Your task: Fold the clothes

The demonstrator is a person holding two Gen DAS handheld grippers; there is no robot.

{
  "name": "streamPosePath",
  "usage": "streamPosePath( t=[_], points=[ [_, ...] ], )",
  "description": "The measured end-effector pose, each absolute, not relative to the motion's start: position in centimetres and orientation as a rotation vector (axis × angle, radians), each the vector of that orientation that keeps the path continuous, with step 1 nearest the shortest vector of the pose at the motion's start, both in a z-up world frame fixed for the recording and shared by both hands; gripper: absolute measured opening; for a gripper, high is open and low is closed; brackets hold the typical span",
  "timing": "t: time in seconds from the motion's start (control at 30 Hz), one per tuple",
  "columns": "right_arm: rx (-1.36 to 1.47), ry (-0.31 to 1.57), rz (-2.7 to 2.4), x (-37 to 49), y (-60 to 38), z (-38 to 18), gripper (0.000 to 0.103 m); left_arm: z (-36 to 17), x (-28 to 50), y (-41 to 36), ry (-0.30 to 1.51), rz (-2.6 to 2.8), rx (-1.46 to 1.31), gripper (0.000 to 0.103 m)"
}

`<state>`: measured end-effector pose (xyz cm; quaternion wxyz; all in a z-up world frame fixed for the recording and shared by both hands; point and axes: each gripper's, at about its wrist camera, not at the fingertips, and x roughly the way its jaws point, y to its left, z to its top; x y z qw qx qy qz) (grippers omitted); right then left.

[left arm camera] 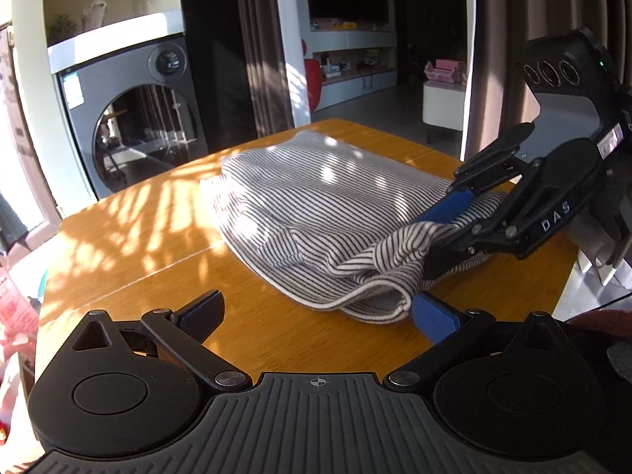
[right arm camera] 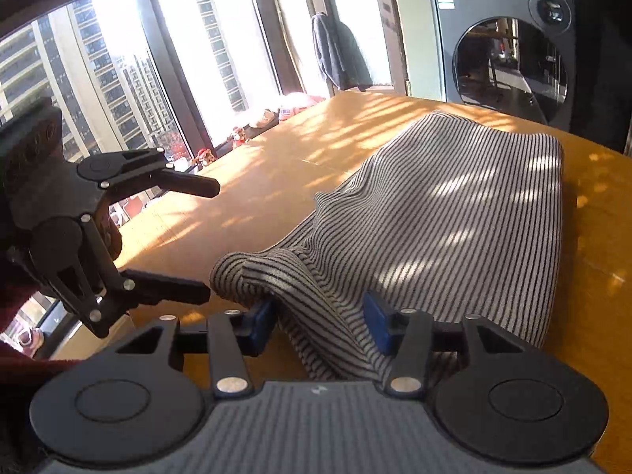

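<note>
Sunlit wooden table (left arm camera: pixel 130 237) stands before a front-loading washing machine (left arm camera: pixel 134 118). Left gripper (left arm camera: pixel 316 312) hovers with fingers spread wide, empty, beside the folded striped garment (left arm camera: pixel 316 197) lying on the table. Right gripper (left arm camera: pixel 438 237) is pinching the garment's near corner, slightly lifted.

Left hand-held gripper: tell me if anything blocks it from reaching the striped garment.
Nothing visible does. The left hand-held gripper is open just short of the striped garment, with only bare wooden table between its fingers. The right hand-held gripper grips the near corner beside it, to one side of the path.
</note>
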<state>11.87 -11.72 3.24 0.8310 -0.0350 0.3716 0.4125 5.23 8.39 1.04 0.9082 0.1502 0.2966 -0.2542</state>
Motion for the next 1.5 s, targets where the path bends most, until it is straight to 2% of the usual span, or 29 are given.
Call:
streamPosePath(
  t=[0.13, 0.23, 0.27, 0.3, 0.37, 0.43, 0.57, 0.67, 0.77, 0.87, 1.07, 1.23, 1.33, 1.4, 1.47, 1.5],
  points=[
    [-0.021, 0.799, 0.880, 12.0, -12.5, 2.8, 0.047, -1.0, 6.3, 5.7, 0.651, -0.560, 0.459, 0.103],
    [-0.115, 0.747, 0.874, 11.1, -12.0, 3.2, 0.048, -0.9, 7.3, 5.5, 0.658, -0.551, 0.413, 0.103],
    [-0.197, 0.696, 0.865, 9.9, -11.5, 3.4, 0.052, -0.8, 7.6, 5.4, 0.660, -0.548, 0.398, 0.103],
    [-0.301, 0.631, 0.846, 8.7, -11.0, 3.7, 0.064, -0.7, 7.9, 5.3, 0.662, -0.545, 0.383, 0.103],
    [-0.507, 0.481, 0.801, 5.8, -10.3, 3.8, 0.073, -0.6, 8.5, 5.1, 0.666, -0.539, 0.352, 0.103],
    [-0.616, 0.416, 0.787, 4.4, -10.4, 3.6, 0.078, -0.5, 9.2, 4.9, 0.670, -0.533, 0.322, 0.103],
    [-0.707, 0.422, 0.719, 4.1, -10.7, 1.6, 0.084, -0.2, 10.0, 4.9, 0.680, -0.526, 0.262, 0.103],
    [-0.771, 0.370, 0.675, 4.1, -10.2, -0.1, 0.083, 0.0, 10.1, 5.5, 0.690, -0.528, 0.220, 0.103],
    [-0.647, 0.470, 0.713, 5.6, -10.0, 0.6, 0.058, 0.2, 9.9, 6.0, 0.694, -0.528, 0.203, 0.103],
    [-0.426, 0.604, 0.740, 8.3, -11.5, 1.5, 0.055, 0.5, 9.2, 6.7, 0.684, -0.529, 0.207, 0.103],
    [-0.137, 0.737, 0.774, 11.3, -14.5, 2.0, 0.055, 1.2, 7.3, 6.6, 0.640, -0.574, 0.339, 0.103],
    [-0.128, 0.746, 0.780, 11.2, -15.1, 2.3, 0.055, 0.4, 7.6, 4.2, 0.628, -0.608, 0.457, 0.103],
    [-0.339, 0.645, 0.750, 9.1, -13.6, 2.4, 0.057, 0.3, 9.2, 3.7, 0.648, -0.606, 0.401, 0.103],
    [-0.521, 0.529, 0.721, 7.0, -12.6, 1.9, 0.071, 0.4, 10.4, 3.5, 0.665, -0.601, 0.343, 0.103],
    [-0.682, 0.412, 0.692, 5.4, -12.0, 1.0, 0.078, 0.5, 11.5, 3.4, 0.681, -0.595, 0.285, 0.103],
    [-0.761, 0.352, 0.676, 4.6, -11.7, 0.5, 0.078, 0.5, 12.0, 3.5, 0.691, -0.594, 0.254, 0.103]
  ],
)
